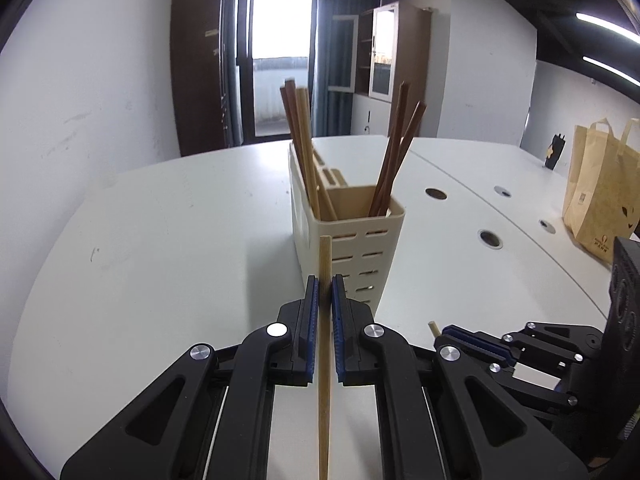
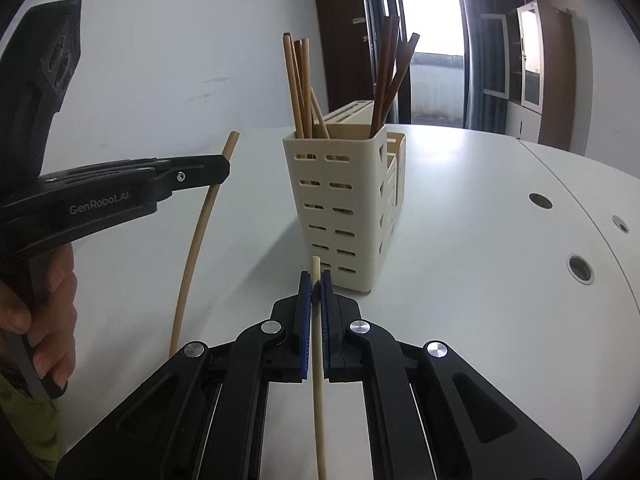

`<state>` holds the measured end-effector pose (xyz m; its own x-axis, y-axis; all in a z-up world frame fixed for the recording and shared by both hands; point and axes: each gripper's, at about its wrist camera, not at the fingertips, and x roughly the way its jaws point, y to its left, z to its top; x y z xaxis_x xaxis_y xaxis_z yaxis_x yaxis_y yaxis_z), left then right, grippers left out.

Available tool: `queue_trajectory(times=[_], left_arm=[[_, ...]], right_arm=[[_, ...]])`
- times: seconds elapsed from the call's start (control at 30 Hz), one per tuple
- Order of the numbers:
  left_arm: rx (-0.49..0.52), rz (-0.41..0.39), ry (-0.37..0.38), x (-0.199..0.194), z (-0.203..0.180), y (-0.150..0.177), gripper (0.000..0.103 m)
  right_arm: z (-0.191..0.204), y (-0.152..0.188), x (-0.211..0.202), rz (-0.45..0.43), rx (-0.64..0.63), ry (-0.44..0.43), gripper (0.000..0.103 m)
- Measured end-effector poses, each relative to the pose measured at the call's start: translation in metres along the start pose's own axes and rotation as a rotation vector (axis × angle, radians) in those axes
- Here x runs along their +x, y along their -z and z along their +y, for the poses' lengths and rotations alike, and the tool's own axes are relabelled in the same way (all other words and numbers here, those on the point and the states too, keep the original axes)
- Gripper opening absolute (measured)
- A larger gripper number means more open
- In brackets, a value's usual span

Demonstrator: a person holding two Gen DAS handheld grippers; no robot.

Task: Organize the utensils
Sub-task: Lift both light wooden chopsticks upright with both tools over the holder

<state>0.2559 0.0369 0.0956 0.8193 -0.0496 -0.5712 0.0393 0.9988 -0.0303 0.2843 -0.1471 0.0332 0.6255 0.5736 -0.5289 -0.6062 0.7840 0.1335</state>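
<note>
matt wooden chopsticks (image 1: 325,320), perforated cream plastic holder (image 1: 352,248) (smooth), glossy white table (image 1: 180,220)

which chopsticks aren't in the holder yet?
Two pale chopsticks: one clamped in the left gripper, one in the right gripper. All the others, dark brown and light, stand upright in the cream holder.

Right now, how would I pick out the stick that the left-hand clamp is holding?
Start at the white table and find the cream holder full of chopsticks. In front of it, the left gripper is shut on one pale chopstick. Unlike the chopsticks standing in the holder, it is held in the air, and it looks more tan than the paler one in the right gripper.
</note>
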Motion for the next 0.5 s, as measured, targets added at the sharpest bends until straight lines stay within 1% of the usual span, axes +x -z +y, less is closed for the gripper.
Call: queue_trajectory(times=[0.07, 0.1, 0.23, 0.4, 0.5], left_arm=[[-0.005, -0.010, 0.029, -0.007, -0.002, -0.003, 0.006], [-0.004, -0.021, 0.029, -0.009, -0.003, -0.004, 0.006], [0.001, -0.080, 0.015, -0.022, -0.007, -0.012, 0.006], [0.002, -0.168, 0.022, -0.032, -0.012, -0.021, 0.006], [0.002, -0.217, -0.006, -0.038, -0.015, -0.027, 0.006]], right_arm=[[0.001, -0.004, -0.003, -0.018, -0.009, 0.002, 0.005], [0.003, -0.004, -0.010, -0.028, -0.014, 0.003, 0.005], [0.000, -0.022, -0.016, -0.074, -0.029, 0.004, 0.005], [0.001, -0.046, -0.028, -0.156, -0.051, 0.003, 0.005], [0.000, -0.062, -0.035, -0.209, -0.055, 0.002, 0.005]])
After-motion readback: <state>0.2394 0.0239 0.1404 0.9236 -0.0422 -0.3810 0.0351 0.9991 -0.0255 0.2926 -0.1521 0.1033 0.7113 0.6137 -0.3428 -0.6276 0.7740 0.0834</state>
